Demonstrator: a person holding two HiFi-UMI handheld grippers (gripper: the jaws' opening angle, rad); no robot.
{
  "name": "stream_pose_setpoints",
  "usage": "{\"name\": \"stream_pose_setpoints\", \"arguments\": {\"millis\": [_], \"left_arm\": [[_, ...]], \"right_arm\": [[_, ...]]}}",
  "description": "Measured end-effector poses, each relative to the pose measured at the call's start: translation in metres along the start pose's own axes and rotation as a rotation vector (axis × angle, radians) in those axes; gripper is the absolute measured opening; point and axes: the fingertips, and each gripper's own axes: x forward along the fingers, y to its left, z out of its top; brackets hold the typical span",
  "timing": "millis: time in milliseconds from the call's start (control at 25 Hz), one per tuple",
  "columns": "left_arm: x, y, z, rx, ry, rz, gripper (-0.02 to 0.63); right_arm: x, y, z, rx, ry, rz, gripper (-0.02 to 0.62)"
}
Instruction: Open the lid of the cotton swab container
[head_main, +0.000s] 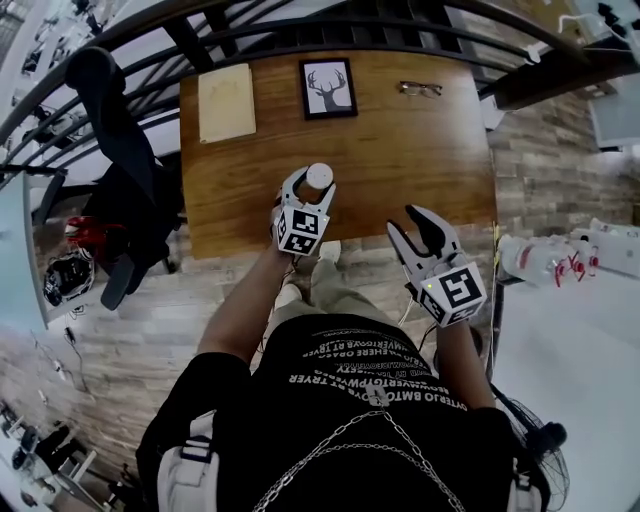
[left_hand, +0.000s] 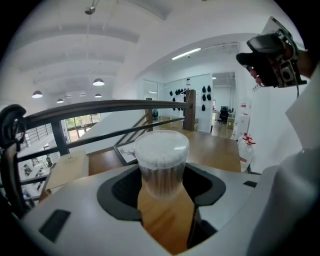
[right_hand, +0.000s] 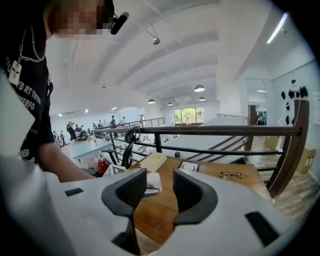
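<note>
Swab container (left_hand: 161, 162) in L gripper (left_hand: 163, 189), base hidden

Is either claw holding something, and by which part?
The left gripper holds the cotton swab container by its clear body, below the lid. The right gripper is empty.

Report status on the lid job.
Left gripper shut on cotton swab container, lid on. Right gripper open, empty, clear of it. Nothing in the way.

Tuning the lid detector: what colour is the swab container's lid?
Translucent white lid on a clear container; left gripper view shows it best.
</note>
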Motion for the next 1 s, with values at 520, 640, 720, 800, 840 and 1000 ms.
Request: {"name": "stream_pose_setpoints", "arguments": {"millis": [520, 640, 720, 800, 840, 1000], "left_arm": [[-0.108, -0.009, 0.091, 0.036, -0.042, -0.08, 0.272], [-0.134, -0.015, 0.11, 0.052, -0.043, -0.099, 0.272], [-0.15, -0.018, 0.12, 0.06, -0.033, -0.1, 0.272], [-0.166, -0.023, 0.128, 0.058, -0.031, -0.113, 0.272], [-0.174, -0.026, 0.132, 0.054, -0.031, -0.126, 0.272], [-0.205, -0.04, 0.142, 0.059, -0.022, -0.196, 0.272]], "right_arm": [[-0.005, 0.054, 0.031, -0.048, -0.09, 0.052, 0.153], [-0.012, 0.064, 0.04, -0.056, -0.113, 0.052, 0.153], [-0.017, 0.071, 0.046, -0.066, -0.129, 0.052, 0.153], [-0.021, 0.078, 0.05, -0.076, -0.143, 0.053, 0.153], [-0.023, 0.082, 0.052, -0.079, -0.149, 0.055, 0.153], [-0.032, 0.107, 0.063, -0.094, -0.184, 0.09, 0.153]]}}
